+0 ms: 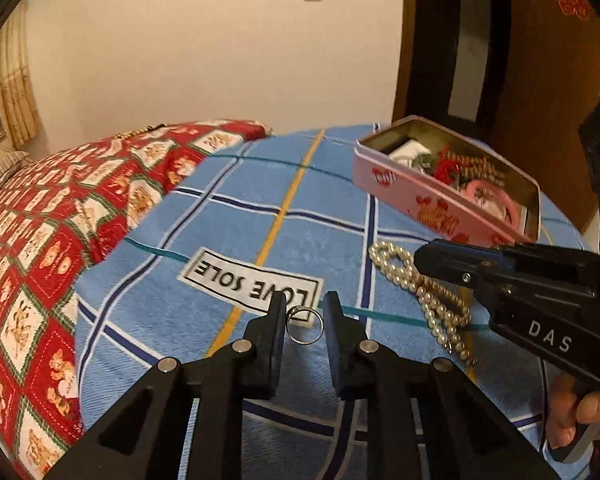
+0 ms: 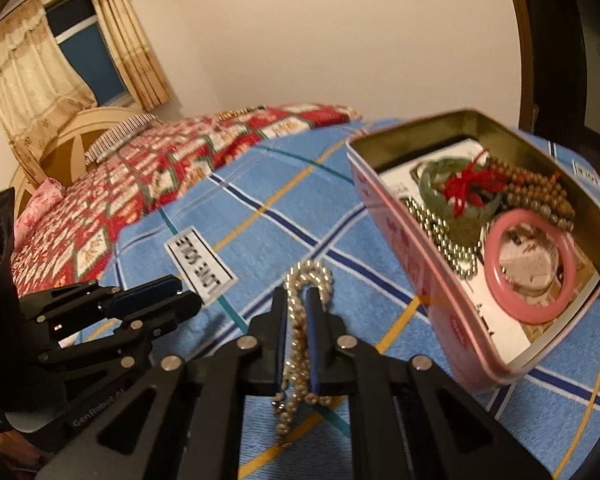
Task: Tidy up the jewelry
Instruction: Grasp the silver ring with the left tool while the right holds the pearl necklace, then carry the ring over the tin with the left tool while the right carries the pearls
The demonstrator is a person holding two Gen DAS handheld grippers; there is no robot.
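On a blue plaid bedspread, the left gripper pinches a small silver ring between nearly closed fingers, while the right gripper is clamped on a pearl necklace. Beyond, the open pink tin holds bracelets and beads.

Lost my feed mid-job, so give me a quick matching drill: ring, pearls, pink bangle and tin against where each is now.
Things:
1. ring
2. pearls
3. pink bangle
4. tin

Places:
A. inside the tin
B. between the left hand-held gripper's fingers
C. on the blue blanket, open
D. clamped in the right hand-held gripper

Pairs: 1-B, 2-D, 3-A, 4-C
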